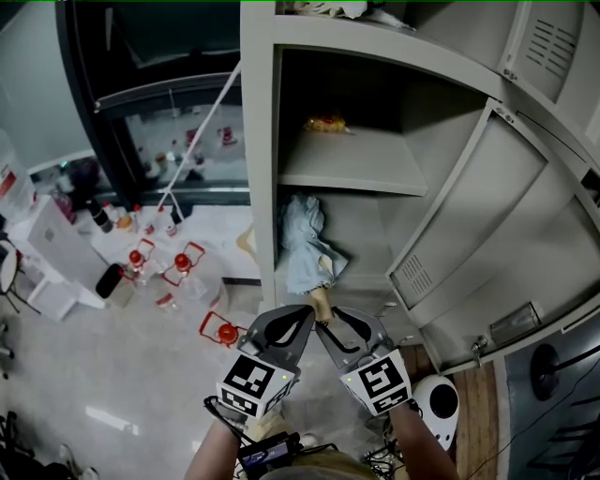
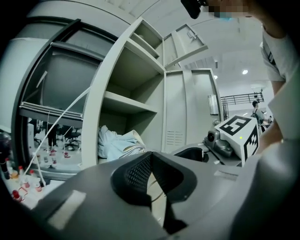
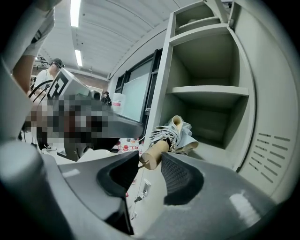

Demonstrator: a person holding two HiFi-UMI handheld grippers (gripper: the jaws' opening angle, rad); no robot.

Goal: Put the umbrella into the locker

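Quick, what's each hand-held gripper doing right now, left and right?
Left hand-held gripper: closed, holding nothing.
Right hand-held gripper: closed on the wooden handle of the umbrella.

We look steeply down on the locker from the head; both gripper views face its open compartment from close by.

Pale glossy floor with red-capped bottles, dark-framed glass partition, long strip lights on white ceiling
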